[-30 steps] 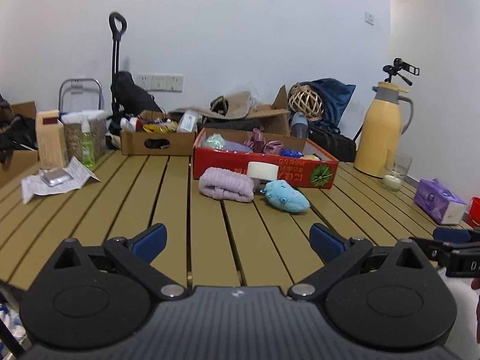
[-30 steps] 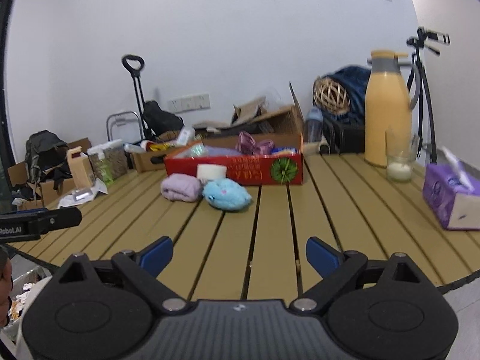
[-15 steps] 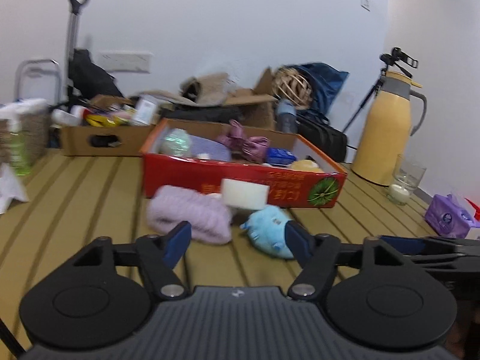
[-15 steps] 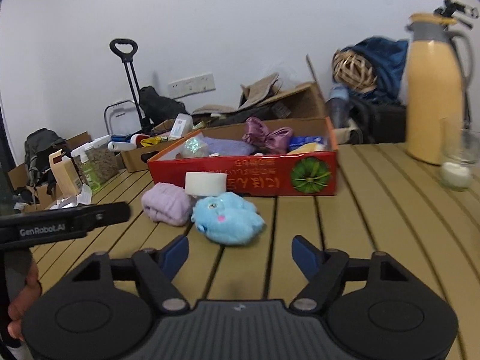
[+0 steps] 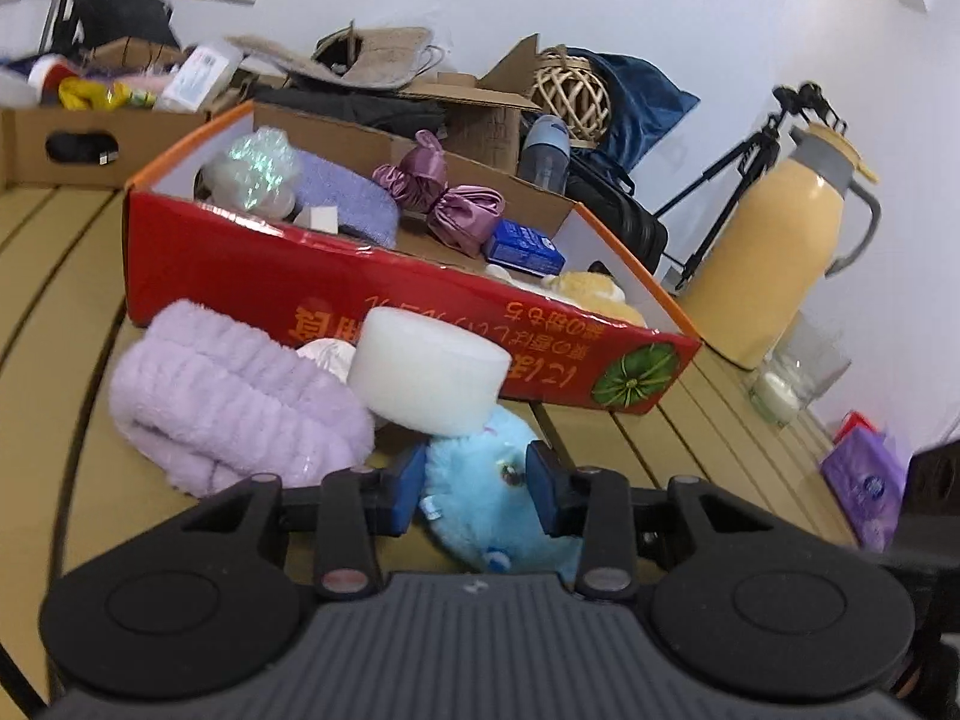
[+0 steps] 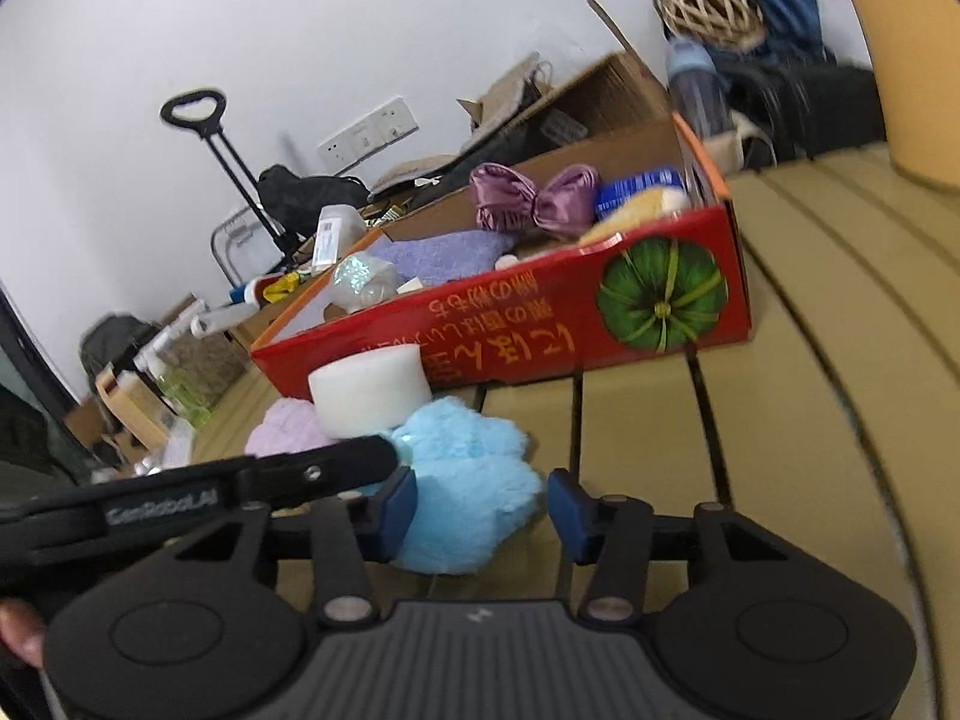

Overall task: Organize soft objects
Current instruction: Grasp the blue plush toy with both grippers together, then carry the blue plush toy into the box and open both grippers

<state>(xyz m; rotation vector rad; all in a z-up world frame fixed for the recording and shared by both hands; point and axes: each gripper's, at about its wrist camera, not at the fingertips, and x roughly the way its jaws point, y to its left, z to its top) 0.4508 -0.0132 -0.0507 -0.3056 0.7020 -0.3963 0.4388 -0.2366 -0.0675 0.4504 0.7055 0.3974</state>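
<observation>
Both grippers converge on the blue plush toy (image 5: 489, 495), which lies on the slatted table (image 6: 810, 450) just in front of the red cardboard box (image 5: 420, 306), well short of being inside it. Your left gripper (image 5: 474, 489) has its blue pads on either side of the toy's head, touching or nearly touching the fur; whether the jaws have actually clamped cannot be told from these views. Your right gripper (image 6: 480, 507) straddles the toy's other end with the jaws parted, the right pad clearly off the plush. A white foam cylinder (image 5: 429, 381) rests partly on the toy and against the box wall, and a rolled lilac towel (image 5: 234, 414) lies just beside both. The chief risk is that lifting the toy tips the cylinder, which will probably roll away across the slats. A second risk is the two grippers fouling each other, since the left finger (image 6: 324, 465) already crosses in front of your right gripper's left pad. A third is a shallow pinch on fur alone, which would likely slip. The box already holds a satin scrunchie (image 5: 441, 198) and purple cloth (image 5: 348, 204), so pick a bare spot.
</observation>
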